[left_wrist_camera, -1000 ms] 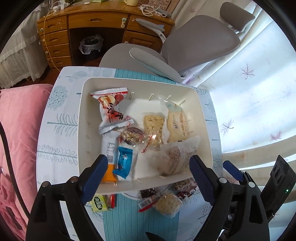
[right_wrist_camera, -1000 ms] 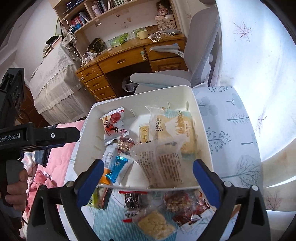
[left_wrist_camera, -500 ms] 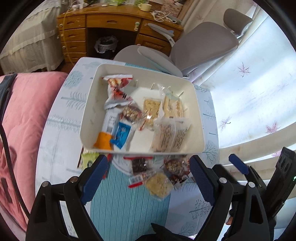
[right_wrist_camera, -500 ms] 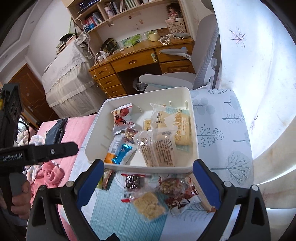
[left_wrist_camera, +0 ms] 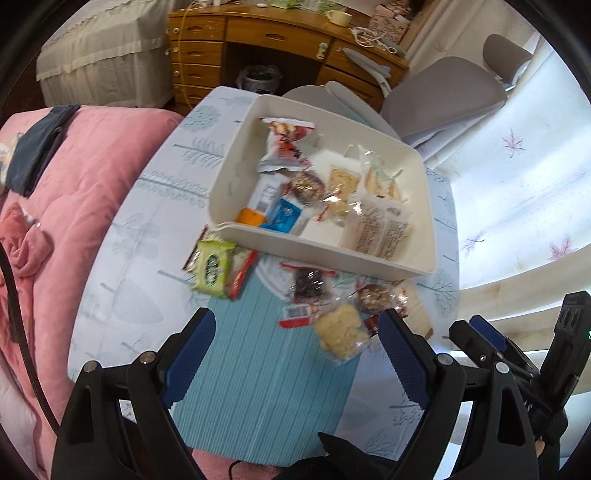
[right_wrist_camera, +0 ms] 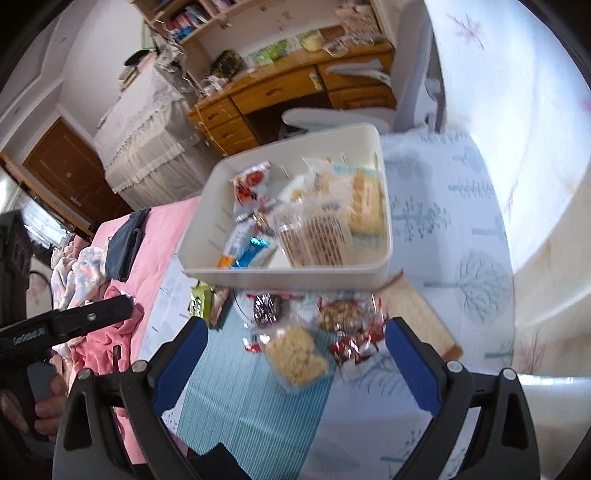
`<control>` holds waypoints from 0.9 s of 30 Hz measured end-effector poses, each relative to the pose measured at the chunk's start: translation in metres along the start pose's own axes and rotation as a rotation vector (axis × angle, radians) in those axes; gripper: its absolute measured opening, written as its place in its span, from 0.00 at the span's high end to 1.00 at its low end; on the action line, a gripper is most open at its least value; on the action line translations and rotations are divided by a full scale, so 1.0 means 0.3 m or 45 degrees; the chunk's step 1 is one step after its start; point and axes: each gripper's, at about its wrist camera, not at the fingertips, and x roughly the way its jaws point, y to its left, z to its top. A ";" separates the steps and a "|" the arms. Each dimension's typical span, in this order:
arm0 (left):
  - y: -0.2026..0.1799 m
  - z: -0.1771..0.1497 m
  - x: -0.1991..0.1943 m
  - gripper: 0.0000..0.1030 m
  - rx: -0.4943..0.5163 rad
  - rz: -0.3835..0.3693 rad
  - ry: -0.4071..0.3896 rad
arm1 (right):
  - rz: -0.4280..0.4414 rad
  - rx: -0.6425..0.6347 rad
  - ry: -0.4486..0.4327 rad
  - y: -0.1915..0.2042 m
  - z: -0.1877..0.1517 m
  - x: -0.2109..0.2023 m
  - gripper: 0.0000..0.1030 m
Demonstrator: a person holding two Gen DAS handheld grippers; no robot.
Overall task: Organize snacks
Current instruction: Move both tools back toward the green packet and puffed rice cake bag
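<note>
A white bin (left_wrist_camera: 325, 254) (right_wrist_camera: 280, 277) on the table holds several snack packets. More snacks lie in front of it: a green packet (left_wrist_camera: 212, 267) (right_wrist_camera: 201, 301), a dark packet (left_wrist_camera: 308, 284) (right_wrist_camera: 266, 306), a pale cracker packet (left_wrist_camera: 340, 330) (right_wrist_camera: 295, 354), a round nut snack (left_wrist_camera: 373, 297) (right_wrist_camera: 340, 314) and a red wrapper (right_wrist_camera: 354, 349). My left gripper (left_wrist_camera: 295, 350) is open and empty, above the table's near part. My right gripper (right_wrist_camera: 295, 358) is open and empty, with the cracker packet between its fingers in view.
The table has a pale tree-print cloth (left_wrist_camera: 155, 221) and a teal striped mat (left_wrist_camera: 258, 387). A pink bed (left_wrist_camera: 55, 192) is at the left. A grey chair (left_wrist_camera: 443, 96) and a wooden desk (left_wrist_camera: 280, 33) stand behind. A white curtain (left_wrist_camera: 517, 184) hangs at the right.
Both grippers have pulled back and up from the bin, so more of the table and the loose snacks shows. Both stay open and empty.
</note>
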 end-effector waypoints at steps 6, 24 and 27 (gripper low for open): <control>0.072 -0.048 0.009 0.14 -0.017 0.029 0.046 | 0.061 0.206 0.089 -0.033 -0.063 0.041 0.05; 0.222 0.002 0.123 0.14 0.269 0.102 0.207 | -0.035 0.880 0.152 -0.084 -0.294 0.156 0.05; 0.244 0.031 0.147 0.14 0.331 0.118 0.206 | -0.047 0.983 0.148 -0.078 -0.328 0.179 0.05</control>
